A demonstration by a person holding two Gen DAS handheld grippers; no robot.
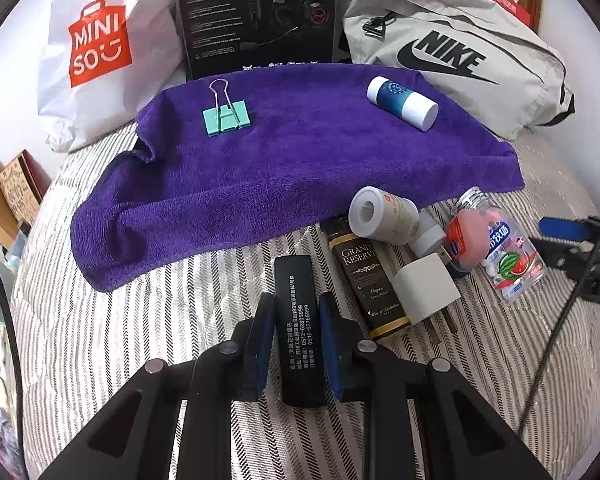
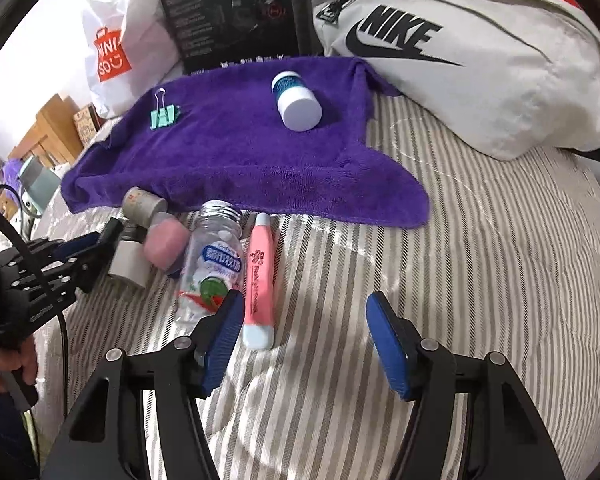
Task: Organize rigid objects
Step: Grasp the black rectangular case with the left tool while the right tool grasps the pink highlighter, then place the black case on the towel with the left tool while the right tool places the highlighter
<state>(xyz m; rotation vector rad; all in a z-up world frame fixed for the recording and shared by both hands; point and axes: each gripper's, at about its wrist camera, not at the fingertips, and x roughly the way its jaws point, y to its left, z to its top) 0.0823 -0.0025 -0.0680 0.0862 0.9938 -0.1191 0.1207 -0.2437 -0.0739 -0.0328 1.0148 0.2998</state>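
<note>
Striped grey-and-white bedding (image 1: 100, 340) covers a bed that fills both views. At its far side stand a white Miniso shopping bag (image 1: 96, 48), a black printed box (image 1: 256, 16) and a pale grey Nike bag (image 1: 456, 56). A purple towel (image 1: 292, 168) lies spread across the bedding in front of them. On the towel rest a mint-green binder clip (image 1: 226, 118) to the left and a blue bottle with white ends (image 1: 402, 102), lying on its side, to the right, well apart.

Just in front of the towel's near edge a cluster of small things lies on the bedding: a clear plastic candy bottle with a watermelon label (image 2: 214, 268), a black and gold "Grand Reserve" carton (image 1: 366, 280), a roll of tape (image 1: 380, 214), a white charger cube (image 1: 426, 286), a pink eraser-like block (image 2: 166, 248) and a pink pen-shaped tube with pale blue ends (image 2: 260, 280).

The left gripper (image 1: 294, 344) is pinching a slim black case with white printed text (image 1: 298, 328), its blue pads pressed on the case's two long sides; the case lies flat on the bedding, near the carton.

The right gripper (image 2: 300, 340) is spread about halfway and holds nothing. Its left pad (image 2: 220, 344) sits just beside the pink tube and the candy bottle's base.
</note>
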